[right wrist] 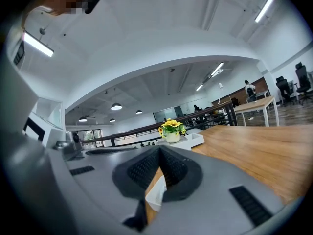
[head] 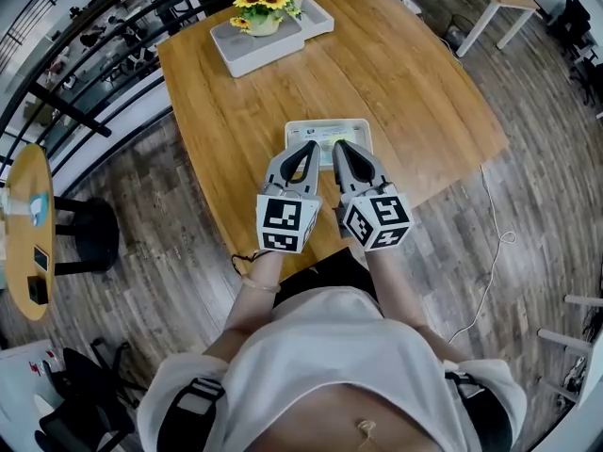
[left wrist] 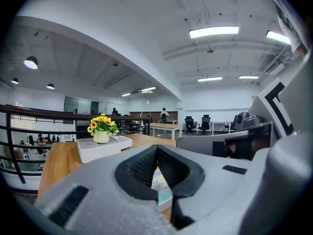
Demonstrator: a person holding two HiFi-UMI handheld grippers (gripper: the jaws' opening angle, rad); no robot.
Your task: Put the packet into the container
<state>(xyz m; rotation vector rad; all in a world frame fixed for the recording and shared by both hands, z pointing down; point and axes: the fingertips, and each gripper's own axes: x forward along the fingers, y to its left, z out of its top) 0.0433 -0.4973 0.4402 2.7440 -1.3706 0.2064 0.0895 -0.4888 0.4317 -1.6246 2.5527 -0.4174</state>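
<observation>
Two hand-held grippers, one container, one packet, one pot of sunflowers

Desk: bare wood left, right and far of container; open passage there.
Container: near edge, middle; low walls, open above.
Tray with flower pot: far left corner, well apart from container.
Left tongs, right tongs: side by side, narrow gap between, tips at container's near side.
</observation>
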